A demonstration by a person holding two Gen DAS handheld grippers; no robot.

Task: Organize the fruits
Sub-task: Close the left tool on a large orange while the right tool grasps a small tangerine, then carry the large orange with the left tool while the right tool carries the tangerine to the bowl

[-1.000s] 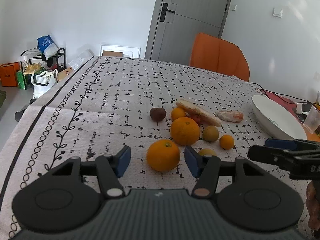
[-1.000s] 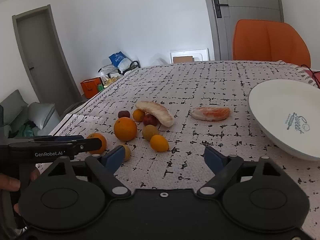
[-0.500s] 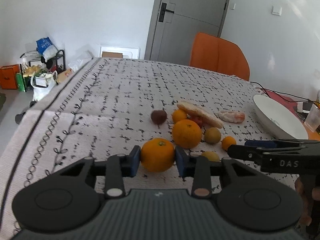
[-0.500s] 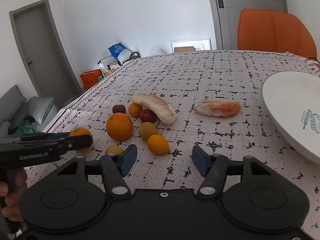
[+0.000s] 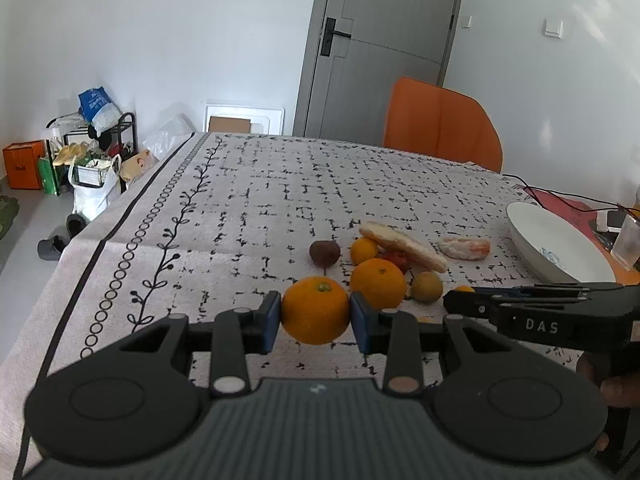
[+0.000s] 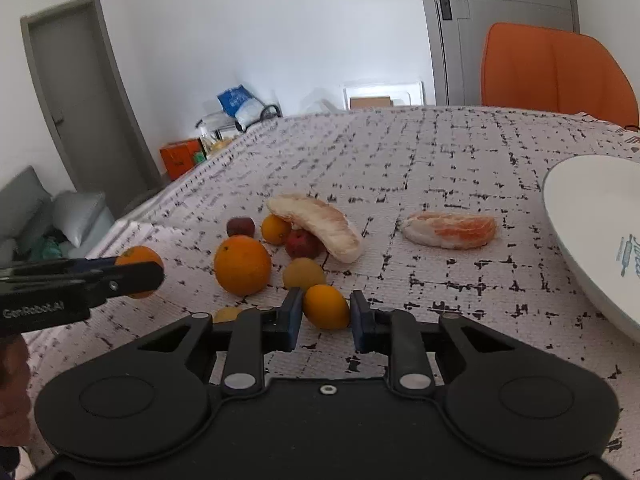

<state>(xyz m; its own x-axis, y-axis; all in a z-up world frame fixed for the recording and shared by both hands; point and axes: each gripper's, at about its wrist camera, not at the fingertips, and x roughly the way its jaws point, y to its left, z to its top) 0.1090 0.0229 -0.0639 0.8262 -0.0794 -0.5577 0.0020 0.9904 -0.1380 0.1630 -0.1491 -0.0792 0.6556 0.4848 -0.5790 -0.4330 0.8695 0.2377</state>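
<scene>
Two grips — orange (image 5: 315,310), small citrus (image 6: 326,306)

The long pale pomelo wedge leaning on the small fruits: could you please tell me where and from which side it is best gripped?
Probably at the middle of the pomelo wedge, pads across its narrow width, coming from above. It lies long and curved, propped on the red fruit and small orange, so its ends taper and a low approach would bump those fruits.

We're now gripping with both: left gripper (image 5: 315,316), open a second ago, is pinching the big orange (image 5: 316,309) between its pads. Right gripper (image 6: 325,316), wide before, is clamping the small orange fruit (image 6: 326,306) that sat ahead of its fingers.
</scene>
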